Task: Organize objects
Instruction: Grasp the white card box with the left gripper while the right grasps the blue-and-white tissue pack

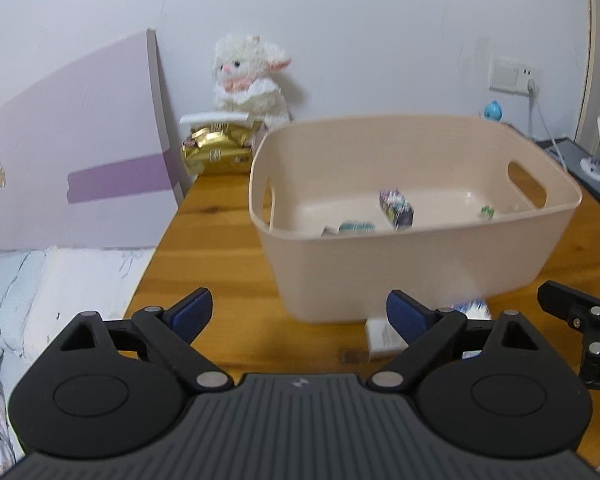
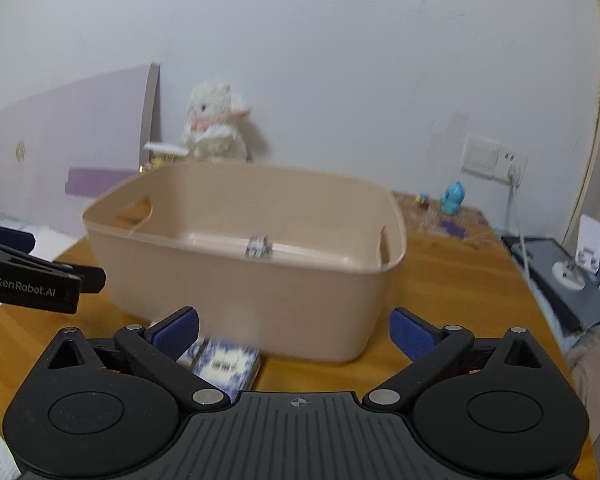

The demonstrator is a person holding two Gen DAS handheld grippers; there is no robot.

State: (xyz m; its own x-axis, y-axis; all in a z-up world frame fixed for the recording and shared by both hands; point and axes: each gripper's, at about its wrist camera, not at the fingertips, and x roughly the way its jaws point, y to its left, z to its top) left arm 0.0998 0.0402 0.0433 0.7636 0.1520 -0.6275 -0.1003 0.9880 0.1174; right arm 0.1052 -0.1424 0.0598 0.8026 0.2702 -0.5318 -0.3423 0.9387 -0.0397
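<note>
Both claws hang spread and empty over the wooden bench [image 1: 220, 240]; the left claw [image 1: 300, 314] faces the beige tub [image 1: 380, 272], which holds a few small packets. A blue-patterned box [image 2: 226, 364] lies on the bench just before the tub, close by the right claw [image 2: 294, 330], nearer its left finger [image 2: 176, 332]; a small white box [image 1: 382, 338] lies beside it.

Home bedroom: a bed with pale quilted bedding [image 1: 32, 292] adjoins the wooden desk [image 1: 220, 240], a white plush lamb [image 1: 252, 80] propped at its far-left corner.
</note>
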